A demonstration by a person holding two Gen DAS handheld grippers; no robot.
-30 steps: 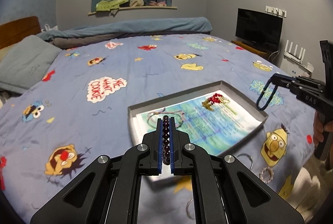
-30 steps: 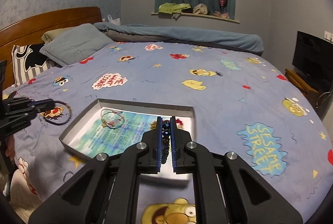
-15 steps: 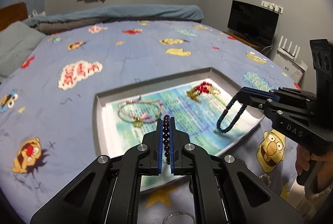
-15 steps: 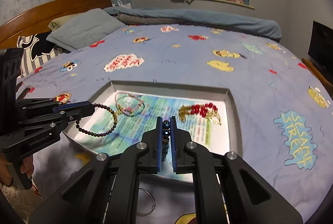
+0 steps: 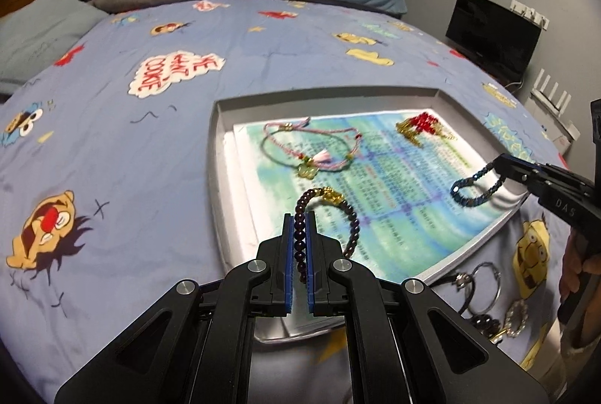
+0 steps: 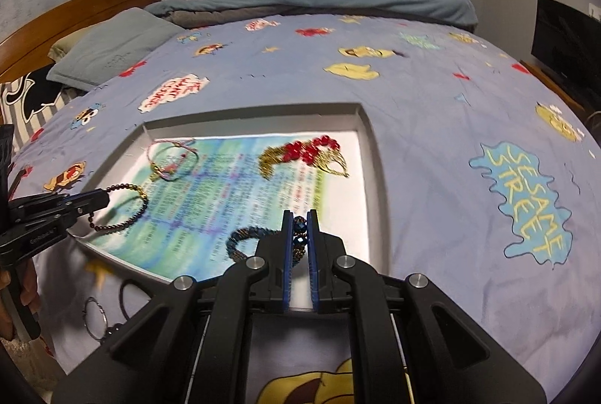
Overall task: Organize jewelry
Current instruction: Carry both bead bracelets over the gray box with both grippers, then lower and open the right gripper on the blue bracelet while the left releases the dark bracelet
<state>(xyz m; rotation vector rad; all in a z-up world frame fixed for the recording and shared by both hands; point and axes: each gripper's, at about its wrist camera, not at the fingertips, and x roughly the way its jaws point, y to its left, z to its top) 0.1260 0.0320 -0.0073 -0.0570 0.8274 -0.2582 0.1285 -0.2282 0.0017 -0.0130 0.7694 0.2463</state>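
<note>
Both bracelets are now down over the tray — you're ready to let go.

On your left, the left gripper (image 5: 299,216) has sunk from above the bedspread; its pads are clamped on the dark bead bracelet (image 5: 326,212), whose loop hangs just over the printed sheet (image 5: 390,216). On your right, the right gripper (image 6: 299,214) — likewise lowered, tilted forward and down — pinches the blue bead bracelet (image 6: 248,238) inside the tray (image 6: 370,156).
</note>
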